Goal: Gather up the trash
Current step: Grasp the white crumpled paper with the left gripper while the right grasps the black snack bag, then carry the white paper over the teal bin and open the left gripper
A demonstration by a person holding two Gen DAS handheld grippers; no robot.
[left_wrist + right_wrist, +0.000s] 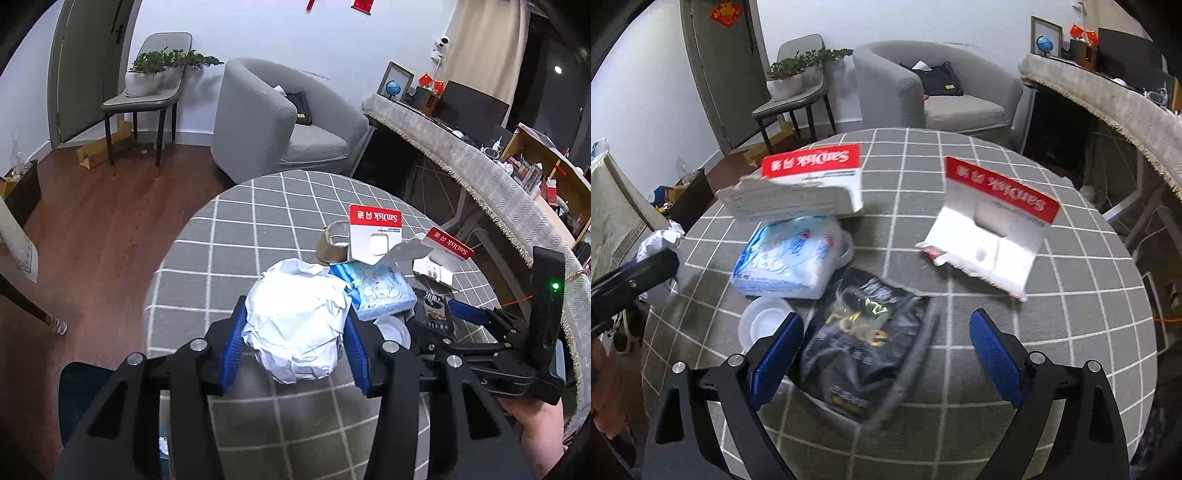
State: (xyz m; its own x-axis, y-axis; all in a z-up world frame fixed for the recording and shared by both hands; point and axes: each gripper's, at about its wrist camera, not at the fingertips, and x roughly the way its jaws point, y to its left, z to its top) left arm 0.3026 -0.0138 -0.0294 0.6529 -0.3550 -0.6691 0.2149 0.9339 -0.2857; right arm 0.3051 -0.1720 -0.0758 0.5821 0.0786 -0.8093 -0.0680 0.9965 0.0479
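Left gripper clamped on crumpled white paper ball, lower centre of frame. Right gripper spread wide over black foil pouch — nothing held. Still on grey checked tablecloth: blue tissue pack, two red-and-white SanDisk cards, clear plastic lid.

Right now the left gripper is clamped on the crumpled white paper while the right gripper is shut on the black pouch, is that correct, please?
Not quite. In the right wrist view the right gripper is open, its fingers either side of the black pouch without gripping it. The left gripper is indeed clamped on the crumpled white paper.
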